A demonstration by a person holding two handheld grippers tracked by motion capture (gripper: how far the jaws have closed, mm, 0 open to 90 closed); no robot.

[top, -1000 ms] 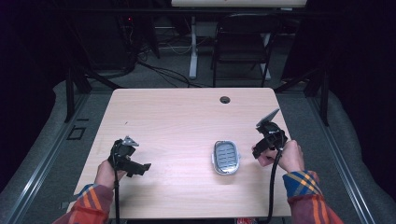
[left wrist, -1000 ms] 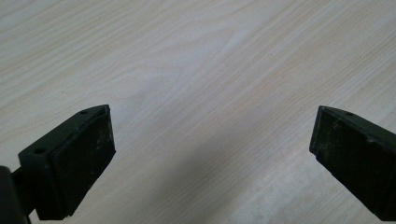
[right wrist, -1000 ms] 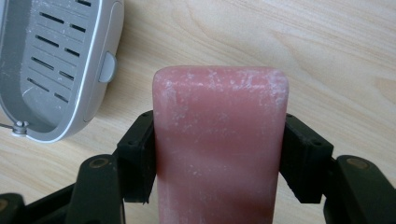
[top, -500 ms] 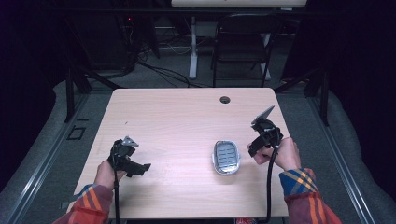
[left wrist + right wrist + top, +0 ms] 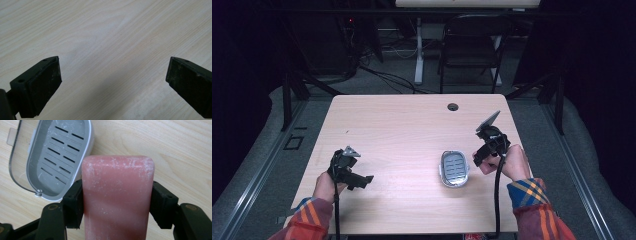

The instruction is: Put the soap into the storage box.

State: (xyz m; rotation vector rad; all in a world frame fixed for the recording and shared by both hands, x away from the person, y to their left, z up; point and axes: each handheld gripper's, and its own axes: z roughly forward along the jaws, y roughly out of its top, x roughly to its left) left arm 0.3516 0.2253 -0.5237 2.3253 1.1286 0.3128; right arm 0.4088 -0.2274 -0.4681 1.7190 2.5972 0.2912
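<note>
A pink bar of soap [image 5: 117, 185], dusted with white, stands between the jaws of my right gripper [image 5: 117, 203], which is shut on its two sides. Just beyond it lies a grey soap dish [image 5: 60, 152] with a slotted insert and a clear lid hinged open to one side. In the high view the soap dish [image 5: 454, 169] sits right of the table's middle, and the right gripper [image 5: 478, 158] hovers at its right edge. My left gripper [image 5: 363, 181] is at the front left, far from the dish. It is open [image 5: 112, 82] over bare wood, with nothing between its jaws.
The light wooden table [image 5: 402, 130] has a round cable hole [image 5: 453, 107] near its far edge. Behind the table stand a dark chair [image 5: 472, 50] and cables on the floor. Metal rails run along both sides.
The right gripper has moved a little to the left, closer to the soap dish, with the soap in it. The left gripper has stayed put.
</note>
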